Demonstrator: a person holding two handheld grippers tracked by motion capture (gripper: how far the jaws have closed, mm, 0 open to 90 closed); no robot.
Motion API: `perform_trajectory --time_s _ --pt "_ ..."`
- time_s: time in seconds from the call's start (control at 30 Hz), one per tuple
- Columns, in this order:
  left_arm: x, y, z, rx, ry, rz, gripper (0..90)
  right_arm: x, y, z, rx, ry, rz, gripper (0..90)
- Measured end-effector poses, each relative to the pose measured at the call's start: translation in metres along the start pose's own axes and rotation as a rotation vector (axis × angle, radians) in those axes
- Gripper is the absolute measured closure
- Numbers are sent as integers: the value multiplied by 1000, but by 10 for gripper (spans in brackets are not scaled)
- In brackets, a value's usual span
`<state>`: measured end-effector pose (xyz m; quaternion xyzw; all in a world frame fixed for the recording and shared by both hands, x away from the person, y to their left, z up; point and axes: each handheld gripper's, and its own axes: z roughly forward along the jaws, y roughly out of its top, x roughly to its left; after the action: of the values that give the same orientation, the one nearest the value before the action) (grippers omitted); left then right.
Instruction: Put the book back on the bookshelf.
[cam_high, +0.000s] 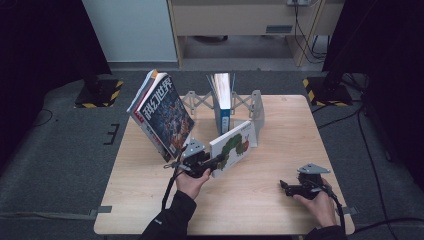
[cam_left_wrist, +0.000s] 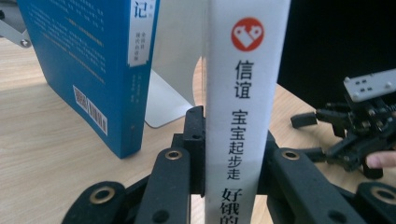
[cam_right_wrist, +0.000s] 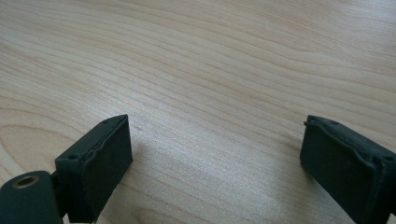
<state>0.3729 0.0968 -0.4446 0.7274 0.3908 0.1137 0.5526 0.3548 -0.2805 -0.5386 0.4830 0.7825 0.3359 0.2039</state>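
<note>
White picture book (cam_left_wrist: 243, 93) clamped by its spine in the left gripper (cam_high: 202, 162).
Right gripper (cam_right_wrist: 215, 158) gapes wide over bare table (cam_right_wrist: 210, 70), well apart.

On the bench (cam_high: 260, 200), a magazine (cam_high: 162, 115) is leaning at the left, a book (cam_high: 222, 100) is standing in the rack (cam_high: 255, 107) behind, and the picture book (cam_high: 232, 145) is tilting between them.

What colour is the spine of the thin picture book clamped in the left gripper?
White, with black characters and a red-orange logo on the spine; the left gripper view shows it best.
</note>
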Motion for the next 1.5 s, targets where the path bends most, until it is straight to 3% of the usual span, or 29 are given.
perform_trajectory --time_s 0.37,0.53,0.73,1.0,1.5 --pt "-5 2 24 -47 32 -26 746 0 0 0 0 1 -1 89" --pt "-12 1 35 -45 59 5 746 0 0 0 1 2 0 88" --pt "-10 3 45 -67 77 -9 746 0 0 0 1 2 0 87" --pt "-10 5 58 -85 112 1 745 0 0 0 3 4 -2 83" --pt "-13 -1 80 -84 173 47 745 0 0 1 5 6 -6 75"
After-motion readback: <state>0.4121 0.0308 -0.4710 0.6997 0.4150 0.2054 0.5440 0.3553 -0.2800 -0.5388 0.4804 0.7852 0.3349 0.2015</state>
